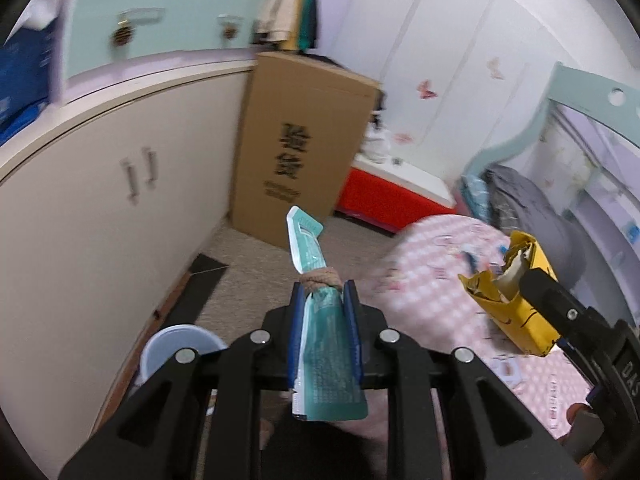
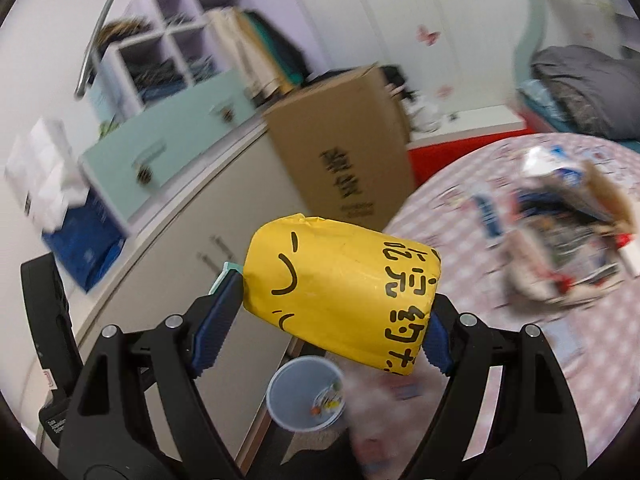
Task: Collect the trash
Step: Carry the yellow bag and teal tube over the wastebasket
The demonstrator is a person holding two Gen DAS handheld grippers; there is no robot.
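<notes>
My left gripper (image 1: 323, 286) is shut on a teal pouch wrapper (image 1: 320, 344) tied with a brown band; its spout sticks up past the fingertips. My right gripper (image 2: 336, 292) is shut on a crumpled yellow carton (image 2: 340, 292) with black writing; the same yellow carton (image 1: 512, 300) shows at the right of the left wrist view, held above the pink table. A grey trash bin (image 2: 306, 392) with a few scraps inside stands on the floor below the yellow carton; its rim (image 1: 180, 340) also shows below my left gripper. More trash (image 2: 568, 232) lies blurred on the table.
A round table with a pink checked cloth (image 2: 520, 320) is on the right. A cream cabinet (image 1: 100, 208) runs along the left. A tall cardboard box (image 1: 304, 148) leans at the back, with a red box (image 1: 392, 200) beside it. A bed with grey bedding (image 1: 520, 200) is at far right.
</notes>
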